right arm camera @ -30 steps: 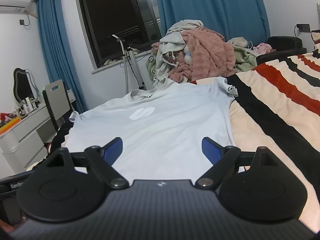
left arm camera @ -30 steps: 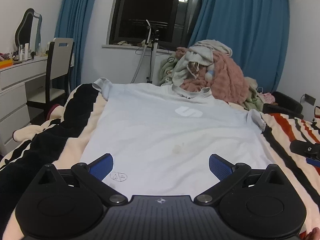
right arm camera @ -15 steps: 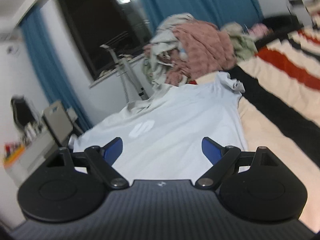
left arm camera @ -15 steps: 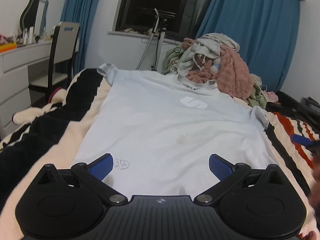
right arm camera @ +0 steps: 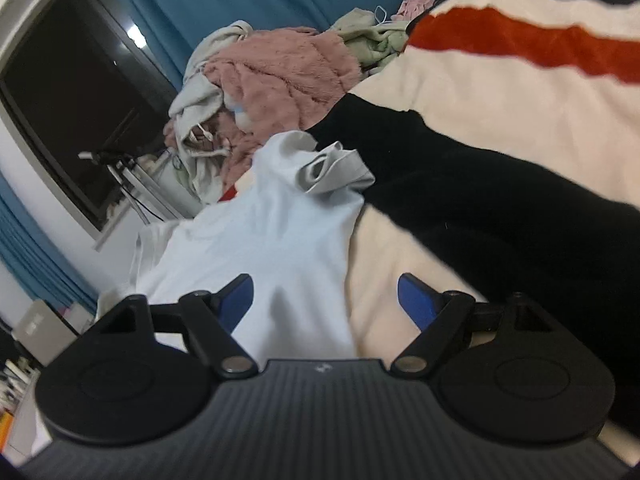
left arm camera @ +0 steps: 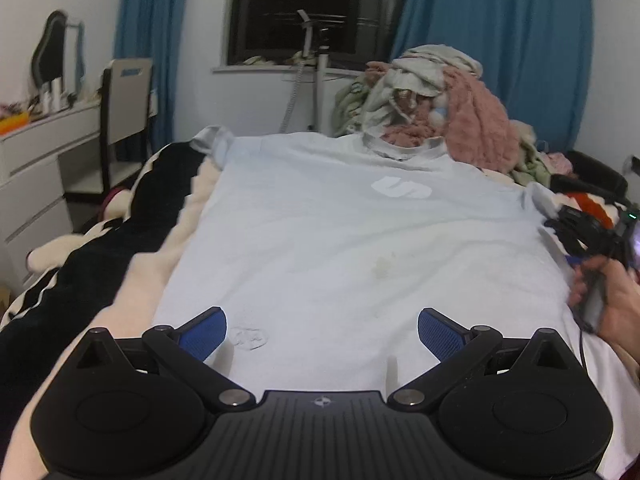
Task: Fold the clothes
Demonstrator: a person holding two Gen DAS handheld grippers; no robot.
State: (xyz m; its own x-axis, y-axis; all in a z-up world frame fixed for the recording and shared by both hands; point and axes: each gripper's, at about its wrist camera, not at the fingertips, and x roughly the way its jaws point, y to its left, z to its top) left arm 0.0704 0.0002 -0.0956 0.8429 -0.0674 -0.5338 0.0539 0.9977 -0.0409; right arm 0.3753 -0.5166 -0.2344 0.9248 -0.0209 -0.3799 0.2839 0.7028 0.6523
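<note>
A pale blue T-shirt lies spread flat, front up, on a bed covered by a striped blanket in cream, black and red, its collar toward 12 o'clock in the left wrist view and its hem at 6 o'clock, under the camera. A white logo sits on the chest and a faint yellowish stain lower down. The left hand-held gripper hovers low over the hem, its blue pads spread wide with only flat cloth showing between them and nothing pinched. At 3 o'clock in that view the right hand carries the other tool beside the shirt's right edge. In the right wrist view, which is rolled over to one side, the right hand-held gripper has its jaws standing wide though they have just been closing a little; the shirt's side edge runs up between the fingers without either pad pressing on it, the left finger over the cloth and the right one over cream blanket. The crumpled grey-edged sleeve lies at 12 o'clock from that gripper. Beyond the collar rises a pile of clothes, pink fleece and beige pieces heaped together. Blue curtains flank a dark window, and a chair stands by a white bench at 9 o'clock.
</note>
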